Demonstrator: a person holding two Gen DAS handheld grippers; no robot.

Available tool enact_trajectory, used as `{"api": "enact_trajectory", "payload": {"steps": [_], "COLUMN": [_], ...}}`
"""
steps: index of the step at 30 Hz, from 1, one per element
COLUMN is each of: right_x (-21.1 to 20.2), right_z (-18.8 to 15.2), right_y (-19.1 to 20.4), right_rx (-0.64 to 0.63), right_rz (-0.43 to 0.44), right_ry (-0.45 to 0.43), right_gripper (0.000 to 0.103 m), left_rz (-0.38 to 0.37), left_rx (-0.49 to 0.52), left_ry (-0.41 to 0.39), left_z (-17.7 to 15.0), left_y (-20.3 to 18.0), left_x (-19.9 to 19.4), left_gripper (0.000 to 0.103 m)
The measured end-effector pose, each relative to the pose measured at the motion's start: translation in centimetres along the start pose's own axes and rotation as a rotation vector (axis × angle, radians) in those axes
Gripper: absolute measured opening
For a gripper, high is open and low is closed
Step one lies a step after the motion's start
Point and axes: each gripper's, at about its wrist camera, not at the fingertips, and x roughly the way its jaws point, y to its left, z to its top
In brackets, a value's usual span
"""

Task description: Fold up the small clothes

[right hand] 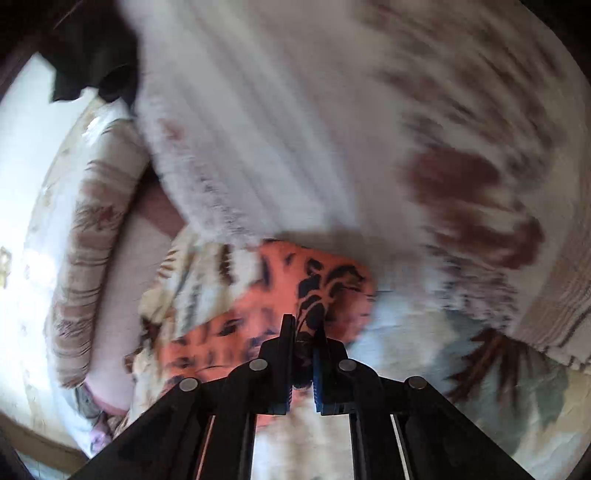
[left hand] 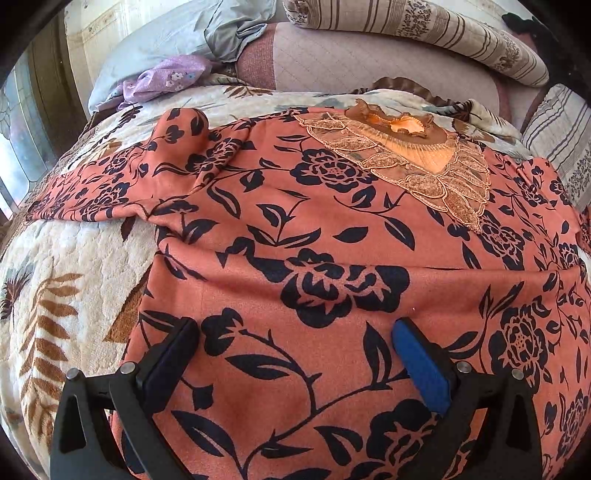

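Note:
An orange garment [left hand: 295, 229] with a dark floral print and a lace collar [left hand: 417, 158] lies spread flat on a bed in the left wrist view. My left gripper [left hand: 295, 325] hovers low over its near part, open, with nothing between its fingers [left hand: 421, 362]. The right wrist view is blurred. There my right gripper [right hand: 303, 325] is shut on a fold of the orange garment [right hand: 295, 288], apparently a sleeve end, which bunches up just beyond the fingertips.
A cream fleece blanket [left hand: 62, 288] with brown leaves covers the bed. Striped pillows [left hand: 443, 33] lie along the far side, with a lilac cloth [left hand: 166, 77] and a grey-blue cloth [left hand: 207, 33] at the far left. A dark cloth [right hand: 92, 55] shows at the right wrist view's upper left.

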Motion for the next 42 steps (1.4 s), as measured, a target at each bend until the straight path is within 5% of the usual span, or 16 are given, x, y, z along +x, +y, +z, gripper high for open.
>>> {"api": "enact_trajectory", "payload": {"steps": [6,10,12,13,14,19,21,24,26,30,31,33,38,42], "right_x": [-6.1,-8.5,-7.2,-5.7,-3.3,10.0,11.3,8.8,6.1,3.2,3.1,5.4,6.0,6.0], "right_z": [-2.7,-9.3,-13.6,-15.9,-18.5,-29.6,-31.4,-30.4,-28.9,-28.8,-29.5,-30.1,-28.3,-27.8], "right_y": [18.6,27.8,30.1,30.7,30.8,22.3,18.3,16.0,16.5,15.5,14.6,12.5,11.6,10.7], "right_rx": [-0.136,-0.162,-0.157,-0.174,-0.180,-0.167,-0.207,-0.410,-0.625,-0.950,-0.989,-0.946,-0.845,-0.805], "right_rz": [0.403,0.682,0.749,0.730,0.689,0.370,0.254,0.197,0.140,0.053,0.035,0.004,0.120,0.172], "right_ry": [-0.008,0.055,0.103,0.138,0.188,0.553,0.599,0.510,0.357,0.093,0.091,0.230,0.252,0.247], "right_gripper": [0.008,0.011,0.019,0.054,0.103,0.099,0.092,0.091,0.092,0.094,0.095,0.095,0.102,0.102], "left_rz": [-0.015,-0.033,-0.048,-0.059,-0.071,-0.167,-0.193,-0.190,-0.192,-0.428,-0.486,-0.589,-0.754,-0.734], "left_rx": [-0.020,-0.039,-0.056,-0.069,-0.081,-0.196,-0.238,-0.257,-0.257,-0.427,-0.502,-0.594,-0.651,-0.698], "left_ry": [0.017,0.020,0.022,0.024,0.026,0.032,0.026,0.017,0.014,-0.026,-0.033,-0.012,-0.031,0.017], "left_z": [0.4,0.4,0.5,0.6,0.7,1.0,1.0,1.0,1.0,1.2,1.4,2.5,9.3,14.5], "left_y": [0.3,0.7,1.0,1.2,1.3,3.3,3.9,3.8,3.7,6.8,7.8,9.1,8.6,7.4], "left_x": [0.1,0.0,-0.1,-0.1,-0.1,-0.5,-0.6,-0.7,-0.9,-1.9,-2.1,-2.0,-0.3,4.7], "left_gripper": [0.103,0.103,0.103,0.103,0.103,0.103,0.103,0.103,0.103,0.103,0.103,0.103,0.103,0.098]}}
